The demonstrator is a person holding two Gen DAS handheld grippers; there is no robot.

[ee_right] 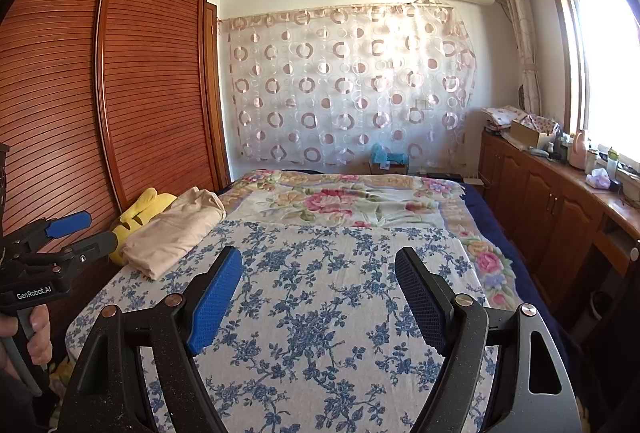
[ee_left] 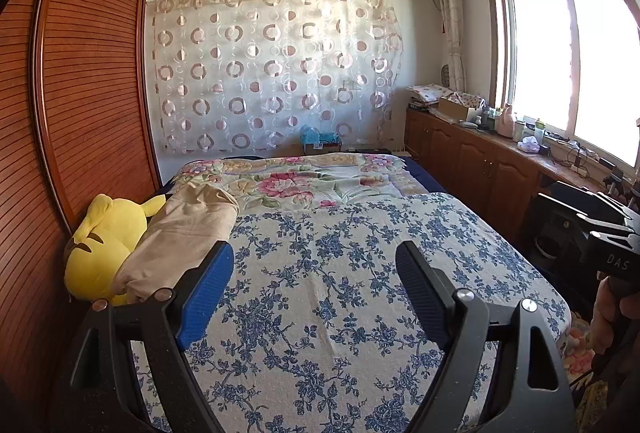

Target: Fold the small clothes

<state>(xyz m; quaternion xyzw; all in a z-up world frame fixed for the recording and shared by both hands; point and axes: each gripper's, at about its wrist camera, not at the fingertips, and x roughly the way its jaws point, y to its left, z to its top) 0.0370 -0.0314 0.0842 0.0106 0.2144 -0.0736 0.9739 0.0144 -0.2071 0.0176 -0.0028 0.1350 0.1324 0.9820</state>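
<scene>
A beige garment (ee_left: 182,237) lies bunched at the left edge of the bed, resting against a yellow plush toy (ee_left: 102,247). It also shows in the right wrist view (ee_right: 174,231). My left gripper (ee_left: 314,257) is open and empty, held above the blue-flowered bedspread (ee_left: 320,313), with the garment just left of its left finger. My right gripper (ee_right: 318,261) is open and empty above the same bedspread (ee_right: 320,333). The left gripper also shows at the left edge of the right wrist view (ee_right: 76,233), open. The right gripper's body shows at the right of the left wrist view (ee_left: 600,233).
A wooden slatted wardrobe (ee_right: 100,93) runs along the bed's left side. A pink-flowered quilt (ee_right: 340,199) covers the far half of the bed. A low wooden cabinet (ee_right: 552,201) with clutter stands under the window at right. A patterned curtain (ee_right: 348,85) hangs on the far wall.
</scene>
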